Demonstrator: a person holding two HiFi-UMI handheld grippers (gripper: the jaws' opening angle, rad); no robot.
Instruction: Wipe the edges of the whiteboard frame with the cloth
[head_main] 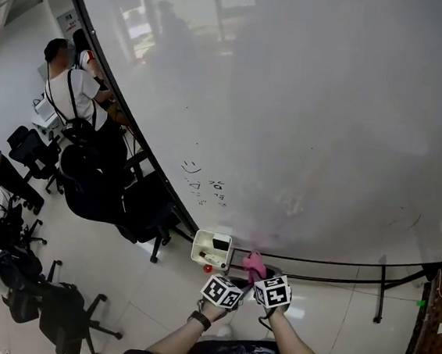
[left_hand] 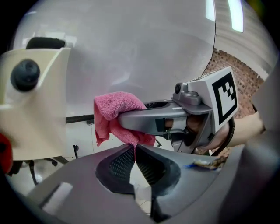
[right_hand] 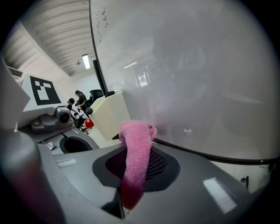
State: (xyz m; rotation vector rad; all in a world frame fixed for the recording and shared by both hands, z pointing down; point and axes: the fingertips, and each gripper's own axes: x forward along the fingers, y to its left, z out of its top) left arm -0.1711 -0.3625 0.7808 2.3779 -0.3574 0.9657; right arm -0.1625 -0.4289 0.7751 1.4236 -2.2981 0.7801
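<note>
Pinching the cloth (head_main: 253, 264) in the right tongs (right_hand: 136, 162), left tongs (left_hand: 134, 151) pressed together on its hanging corner, close below the whiteboard frame (head_main: 330, 261) bottom edge running crosswise ahead and slightly above; likely needs pushing forward onto it

cloth (right_hand: 135, 148) pink; whiteboard (head_main: 307, 103) white, frame (head_main: 330, 261) black; holder (head_main: 200, 245) cream; left gripper (left_hand: 134, 148), right gripper (right_hand: 130, 139) grey, 2 cubes black-white squares; chairs (head_main: 65, 313) black
</note>
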